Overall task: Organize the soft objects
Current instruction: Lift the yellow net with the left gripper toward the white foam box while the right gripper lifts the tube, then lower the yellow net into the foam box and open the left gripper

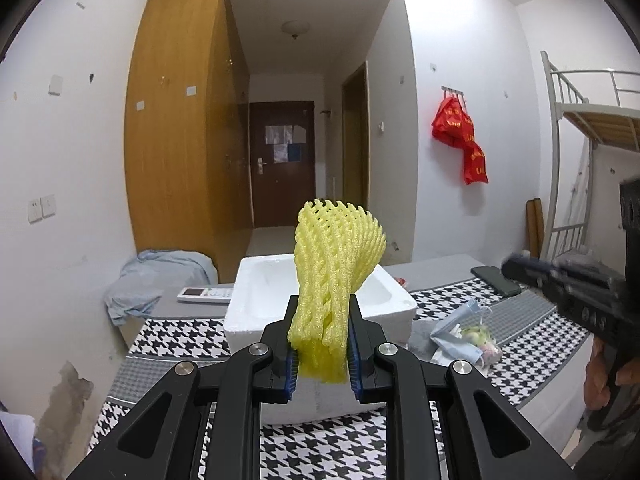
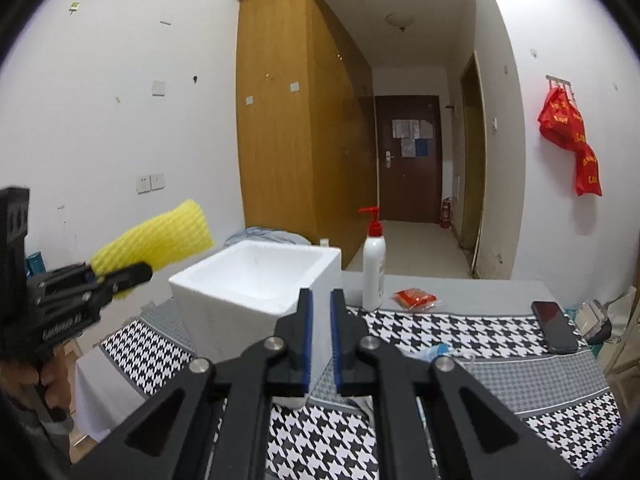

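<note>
A yellow foam fruit net point(image 1: 336, 264) stands up from between the pads of my left gripper point(image 1: 323, 308), which is shut on its lower end. A white foam box point(image 1: 384, 300) sits open-topped just beyond it on the houndstooth bed cover. In the right wrist view the same net point(image 2: 156, 240) hangs in the left gripper point(image 2: 132, 276) to the left of the box point(image 2: 256, 276), a little above its rim. My right gripper point(image 2: 320, 296) is shut with nothing in it, close in front of the box's near right corner. It shows blurred at the right edge point(image 1: 516, 264).
A white remote control point(image 1: 206, 294) and a crumpled blue cloth point(image 1: 156, 280) lie left of the box. A pump bottle point(image 2: 374, 268), a red packet point(image 2: 414, 298) and a dark phone point(image 2: 554, 326) lie to the right. A face mask and plastic bag point(image 1: 464, 332) lie nearby.
</note>
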Tool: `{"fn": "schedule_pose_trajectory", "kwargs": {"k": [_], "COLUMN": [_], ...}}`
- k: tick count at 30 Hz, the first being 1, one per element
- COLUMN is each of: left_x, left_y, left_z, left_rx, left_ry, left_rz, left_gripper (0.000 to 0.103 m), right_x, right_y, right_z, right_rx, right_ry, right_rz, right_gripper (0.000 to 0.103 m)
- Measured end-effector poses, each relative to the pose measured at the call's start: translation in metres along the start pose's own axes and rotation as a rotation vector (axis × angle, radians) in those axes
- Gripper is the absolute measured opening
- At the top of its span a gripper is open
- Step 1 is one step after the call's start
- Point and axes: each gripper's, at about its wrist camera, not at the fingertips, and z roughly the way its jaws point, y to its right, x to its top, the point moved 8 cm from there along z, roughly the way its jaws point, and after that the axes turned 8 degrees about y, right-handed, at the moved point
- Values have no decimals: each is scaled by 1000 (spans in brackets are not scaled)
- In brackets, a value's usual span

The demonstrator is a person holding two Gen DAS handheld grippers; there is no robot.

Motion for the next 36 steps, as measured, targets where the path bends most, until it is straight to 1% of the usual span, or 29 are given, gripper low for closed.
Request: {"fn": "schedule_pose_trajectory", "kwargs": {"k": [2, 4, 5, 6, 7, 8, 9, 12, 14, 16, 17, 20, 25, 31, 36], "left_x": [2, 1, 0, -1, -2, -2, -2, 2, 7, 11, 11, 11, 14, 14, 12], "left_y": [1, 4, 5, 6, 6, 7, 9, 11, 12, 13, 14, 12, 3, -6, -12], "left_z": [3, 4, 4, 3, 3, 2, 2, 2, 2, 2, 4, 13, 26, 54, 71], "left_rx": [-10, -19, -17, -17, -18, -20, -28, -1, -3, 5, 7, 14, 29, 26, 29], "left_ry": [4, 5, 4, 4, 4, 3, 5, 4, 5, 21, 22, -6, -33, -105, -139], "left_rz": [-9, 0, 7, 13, 12, 8, 6, 44, 47, 57, 61, 50, 49, 33, 34], "left_gripper": [21, 21, 21, 21, 21, 21, 21, 21, 21, 21, 21, 20, 20, 20, 20], "right_x": [-14, -20, -25, -30, -32, -37, -40, -45, -44, -40, -39, -39, -44, -48, -54], "right_y": [7, 13, 14, 14, 15, 20, 22, 32, 37, 38, 37, 35, 33, 34, 37], "right_z": [5, 5, 2, -1, -5, -14, -18, -29, -31, -34, -35, -38, -39, -39, -37], "right_rx": [10, 14, 33, 44, 43, 39, 49, 104, 81, 44, 42, 59, 54, 44, 29], "right_ry": [-46, -63, -71, -76, -68, -34, -18, -3, -20, -15, -11, -10, -22, -34, -53], "right_rz": [9, 29, 28, 21, 18, 26, 38, 115, 104, 56, 48, 47, 12, 4, 10], "right_gripper": [11, 13, 21, 45, 60, 83, 93, 93, 93, 93, 93, 93, 93, 93, 93]}}
